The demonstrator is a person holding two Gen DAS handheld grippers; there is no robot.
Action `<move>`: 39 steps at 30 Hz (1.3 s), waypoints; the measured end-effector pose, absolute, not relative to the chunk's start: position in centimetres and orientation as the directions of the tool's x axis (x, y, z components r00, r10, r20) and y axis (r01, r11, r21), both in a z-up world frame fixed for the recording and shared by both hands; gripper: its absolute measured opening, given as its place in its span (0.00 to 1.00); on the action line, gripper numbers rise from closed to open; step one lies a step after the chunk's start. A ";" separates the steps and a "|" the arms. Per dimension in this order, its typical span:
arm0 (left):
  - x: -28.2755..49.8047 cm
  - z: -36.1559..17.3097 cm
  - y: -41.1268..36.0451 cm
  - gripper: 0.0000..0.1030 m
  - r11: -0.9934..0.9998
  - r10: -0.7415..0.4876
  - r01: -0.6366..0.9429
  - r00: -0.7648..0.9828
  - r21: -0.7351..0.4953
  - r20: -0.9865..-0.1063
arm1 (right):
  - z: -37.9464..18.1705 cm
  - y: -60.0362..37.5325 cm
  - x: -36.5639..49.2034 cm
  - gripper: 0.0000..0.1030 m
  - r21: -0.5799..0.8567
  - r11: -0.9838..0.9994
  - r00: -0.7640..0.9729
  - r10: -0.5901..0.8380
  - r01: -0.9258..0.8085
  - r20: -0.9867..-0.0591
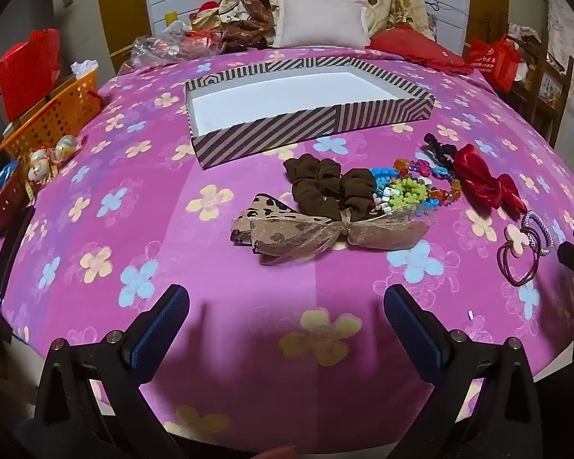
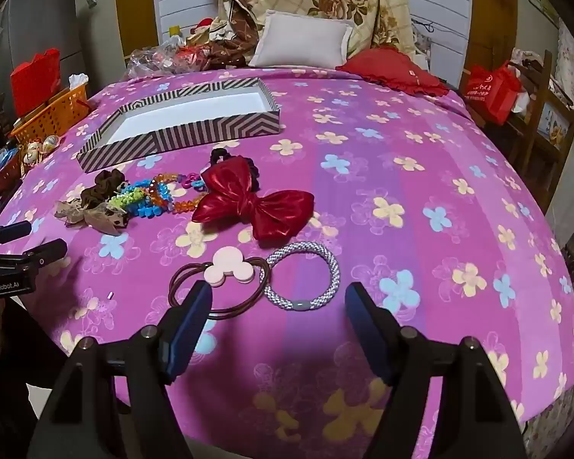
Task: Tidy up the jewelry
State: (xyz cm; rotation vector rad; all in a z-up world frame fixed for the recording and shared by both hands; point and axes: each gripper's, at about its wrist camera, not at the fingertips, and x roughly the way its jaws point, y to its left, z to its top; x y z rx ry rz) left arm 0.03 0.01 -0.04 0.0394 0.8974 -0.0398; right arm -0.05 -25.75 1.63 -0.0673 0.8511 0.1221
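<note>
A striped box (image 1: 271,135) with a white, empty inside lies on the pink flowered bedspread; it also shows in the right wrist view (image 2: 180,135). In front of it lie a brown scrunchie (image 1: 325,185), a leopard-print bow (image 1: 310,231), coloured bead bracelets (image 1: 413,187), a red bow (image 2: 254,201), a pink mouse-shaped hair tie (image 2: 229,266) and a silver woven hair band (image 2: 304,281). My left gripper (image 1: 287,306) is open and empty, short of the leopard bow. My right gripper (image 2: 279,304) is open, just before the two hair ties.
An orange basket (image 1: 57,114) and red bags stand off the bed's left edge. A white pillow (image 1: 321,21) and red cushion (image 2: 398,69) lie at the head. A wooden chair with a red bag (image 2: 493,88) stands right.
</note>
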 end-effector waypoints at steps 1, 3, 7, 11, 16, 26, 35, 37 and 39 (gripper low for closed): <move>0.0 0.0 0.0 0.81 0.998 -0.021 0.054 0.623 0.017 -0.782 | 1.6 -25.8 -0.1 0.73 -0.010 0.991 0.655 0.081 -0.133 -0.751; 0.0 0.0 -0.1 0.81 0.998 -0.022 0.059 0.625 0.019 -0.780 | 1.6 -25.8 0.0 0.73 -0.006 0.991 0.653 0.084 -0.135 -0.753; -0.2 -0.4 0.5 0.81 0.998 -0.019 0.057 0.620 0.020 -0.784 | 1.5 -25.9 0.0 0.73 -0.009 0.991 0.651 0.081 -0.134 -0.755; 0.0 -0.4 0.6 0.81 0.998 -0.012 0.052 0.621 0.025 -0.784 | 1.7 -26.1 0.0 0.73 -0.011 0.992 0.654 0.076 -0.128 -0.753; -1.1 1.9 -0.5 0.79 0.998 -0.008 0.052 0.642 0.033 -0.767 | 1.6 -27.2 -0.1 0.73 0.006 0.998 0.715 0.052 -0.067 -0.698; -9.7 8.9 2.2 0.79 0.994 0.023 -0.094 0.698 -0.060 -0.715 | 1.0 -25.8 1.9 0.73 0.150 0.989 0.749 0.109 -0.013 -0.654; -12.4 11.9 4.1 0.79 0.978 0.101 -0.200 0.701 -0.058 -0.706 | 1.1 -25.3 1.9 0.73 0.163 0.986 0.794 0.064 0.045 -0.605; -12.7 12.8 4.0 0.79 0.978 0.086 -0.194 0.715 -0.078 -0.694 | 1.1 -25.7 1.8 0.73 0.185 0.981 0.792 0.075 0.049 -0.606; -12.8 13.3 3.9 0.79 0.977 0.092 -0.197 0.728 -0.079 -0.680 | 1.2 -26.0 1.7 0.73 0.189 0.981 0.797 0.074 0.051 -0.599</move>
